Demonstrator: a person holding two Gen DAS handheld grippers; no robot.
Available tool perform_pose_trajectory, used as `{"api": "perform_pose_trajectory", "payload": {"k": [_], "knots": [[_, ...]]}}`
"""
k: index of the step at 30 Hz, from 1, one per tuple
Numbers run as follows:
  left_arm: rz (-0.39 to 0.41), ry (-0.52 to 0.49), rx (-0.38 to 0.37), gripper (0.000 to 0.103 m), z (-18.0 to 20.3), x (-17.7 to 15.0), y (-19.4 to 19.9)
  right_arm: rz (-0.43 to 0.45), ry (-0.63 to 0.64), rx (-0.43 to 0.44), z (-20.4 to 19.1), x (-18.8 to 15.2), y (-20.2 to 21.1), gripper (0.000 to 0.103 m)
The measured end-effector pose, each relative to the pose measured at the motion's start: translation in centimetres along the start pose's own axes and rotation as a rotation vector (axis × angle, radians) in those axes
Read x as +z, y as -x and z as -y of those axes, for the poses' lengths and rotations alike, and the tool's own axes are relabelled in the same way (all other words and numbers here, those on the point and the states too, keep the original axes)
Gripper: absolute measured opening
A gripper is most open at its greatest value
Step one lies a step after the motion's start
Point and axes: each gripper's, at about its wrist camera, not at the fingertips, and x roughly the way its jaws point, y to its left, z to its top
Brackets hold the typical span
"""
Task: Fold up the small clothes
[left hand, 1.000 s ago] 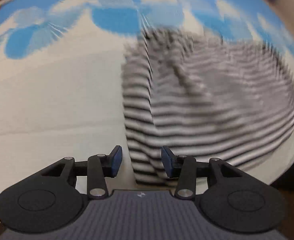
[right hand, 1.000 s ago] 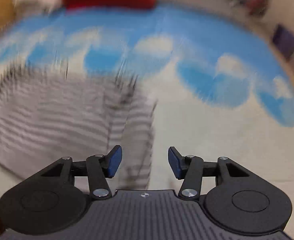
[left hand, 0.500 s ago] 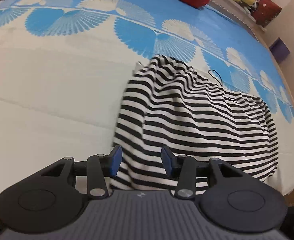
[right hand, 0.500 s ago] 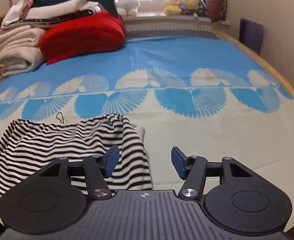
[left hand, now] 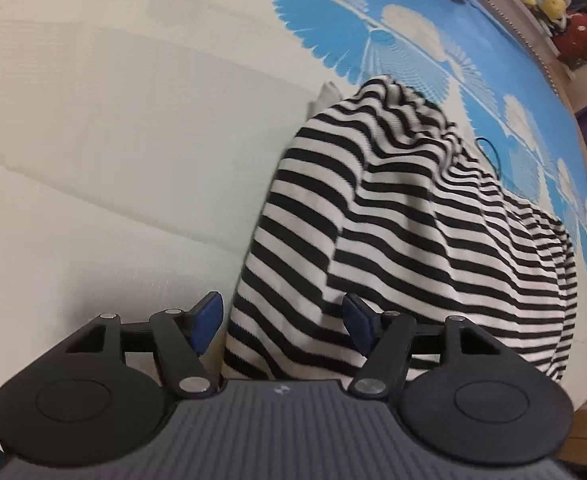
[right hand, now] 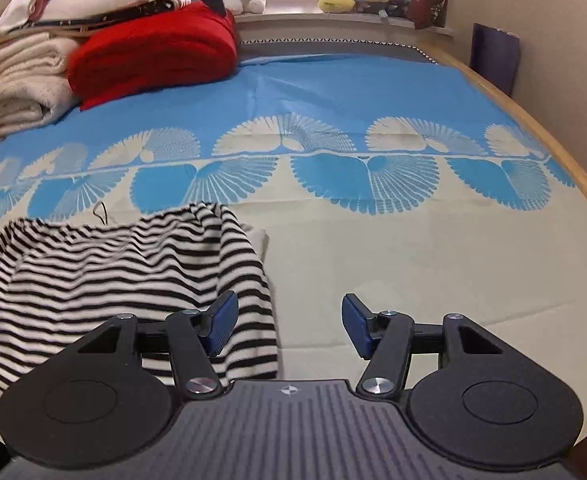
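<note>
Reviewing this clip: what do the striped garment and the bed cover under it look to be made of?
Striped garment: soft knit, probably cotton jersey; matte, it slumps in loose folds. Bed cover: thin woven or printed cloth, probably cotton, matte; it lies flat with faint crease lines. The fibre cannot be confirmed by sight.

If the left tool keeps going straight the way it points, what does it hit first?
Most likely the striped garment: its near edge lies between the opening fingers of the left tool, which aren't pressing it. Depth is hard to judge.
</note>
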Motion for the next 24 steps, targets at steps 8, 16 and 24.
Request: {"api": "perform_pose_trajectory", "payload": {"k": [8,16,24], "knots": [[-0.031,0.006,-0.068,0.071,1.4,1.8,-2.4,-0.012,0.015,-0.017,0.6,-0.2,-0.5,0.059],[0.009,0.015,-0.063,0.055,2.9,2.8,-3.7,-0.022,0.030,-0.032,0.7,-0.5,-0.9,0.059],[0.057,-0.062,-0.135,0.016,3.8,2.4,-2.2,-0.041,0.053,-0.057,0.7,-0.6,-1.3,0.059]]}}
